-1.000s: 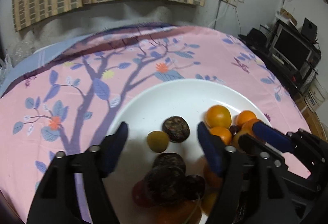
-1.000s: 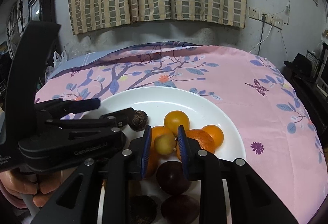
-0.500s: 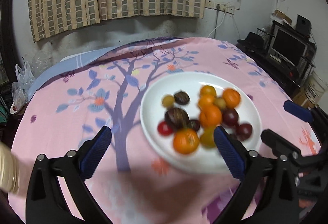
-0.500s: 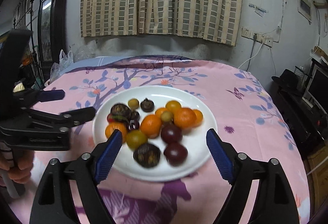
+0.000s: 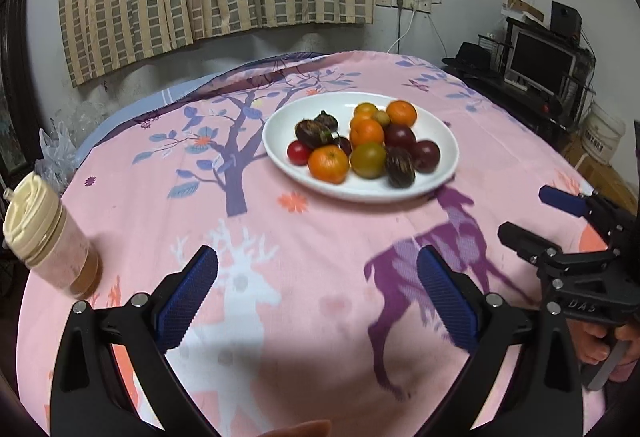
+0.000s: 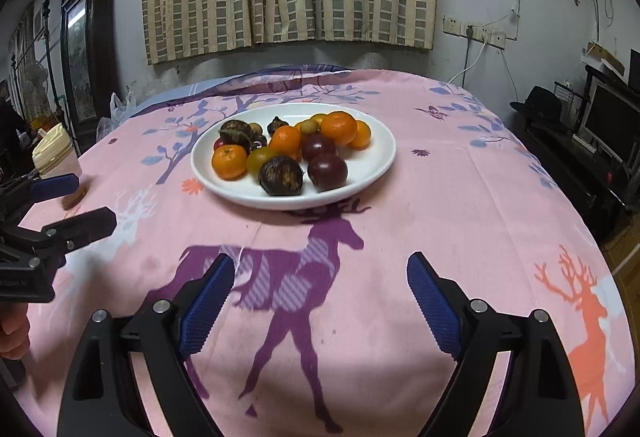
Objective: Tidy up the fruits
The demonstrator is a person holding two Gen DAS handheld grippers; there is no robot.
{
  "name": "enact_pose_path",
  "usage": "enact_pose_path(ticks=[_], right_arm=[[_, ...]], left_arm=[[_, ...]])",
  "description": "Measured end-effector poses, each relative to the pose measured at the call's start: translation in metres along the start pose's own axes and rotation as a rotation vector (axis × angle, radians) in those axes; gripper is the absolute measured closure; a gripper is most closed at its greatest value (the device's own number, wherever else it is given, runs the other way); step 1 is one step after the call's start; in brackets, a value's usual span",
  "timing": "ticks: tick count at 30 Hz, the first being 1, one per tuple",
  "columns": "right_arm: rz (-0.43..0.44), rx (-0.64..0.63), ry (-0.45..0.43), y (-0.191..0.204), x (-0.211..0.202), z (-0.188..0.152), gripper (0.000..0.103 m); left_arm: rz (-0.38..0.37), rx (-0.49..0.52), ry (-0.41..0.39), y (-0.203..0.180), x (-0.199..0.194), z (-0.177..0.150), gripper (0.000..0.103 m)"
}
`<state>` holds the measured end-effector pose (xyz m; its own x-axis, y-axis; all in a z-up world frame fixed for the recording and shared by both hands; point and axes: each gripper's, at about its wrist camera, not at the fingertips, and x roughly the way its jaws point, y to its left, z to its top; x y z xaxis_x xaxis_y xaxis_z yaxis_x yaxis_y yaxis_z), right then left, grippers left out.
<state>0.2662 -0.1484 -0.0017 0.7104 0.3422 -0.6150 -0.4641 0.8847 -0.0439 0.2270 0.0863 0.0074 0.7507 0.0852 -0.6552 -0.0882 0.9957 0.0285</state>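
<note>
At the far left a jar [image 5: 48, 233] with a cream lid stands on the pink cloth [image 5: 320, 237], well apart from the plate [image 5: 440, 173]. Next comes the left gripper [image 5: 316, 293], its blue-padded fingers spread wide with nothing between them, held above the cloth well short of the plate. The white plate sits near the middle of the table, and all the fruit lies on it: oranges [image 6: 229, 162] toward the front left and back right, a red tomato [image 5: 299, 152] at its left edge, dark purple plums [image 6: 327, 170] and a brown, rough-skinned fruit [image 6: 280, 176] at the front. The right gripper [image 6: 320, 301] is also wide and empty, well short of the plate. At the far right a monitor [image 5: 536, 61] stands on a rack.
</note>
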Motion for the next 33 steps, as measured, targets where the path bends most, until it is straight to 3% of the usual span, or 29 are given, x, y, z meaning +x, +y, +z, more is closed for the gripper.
enact_pose_path(ticks=[5,10,33], right_arm=[[0.002,-0.027,-0.042,0.009,-0.019,-0.01,0.011],[-0.006,-0.09,-0.074,0.019,-0.028,-0.012,0.011],[0.015,-0.083,-0.061,0.019,-0.029,-0.012,0.011]], left_arm=[[-0.002,-0.001,0.033,-0.004,0.0,-0.015,0.005],[0.016,0.014,-0.001,-0.008,-0.008,-0.019,0.005],[0.024,0.015,-0.01,-0.008,-0.015,-0.021,0.005]])
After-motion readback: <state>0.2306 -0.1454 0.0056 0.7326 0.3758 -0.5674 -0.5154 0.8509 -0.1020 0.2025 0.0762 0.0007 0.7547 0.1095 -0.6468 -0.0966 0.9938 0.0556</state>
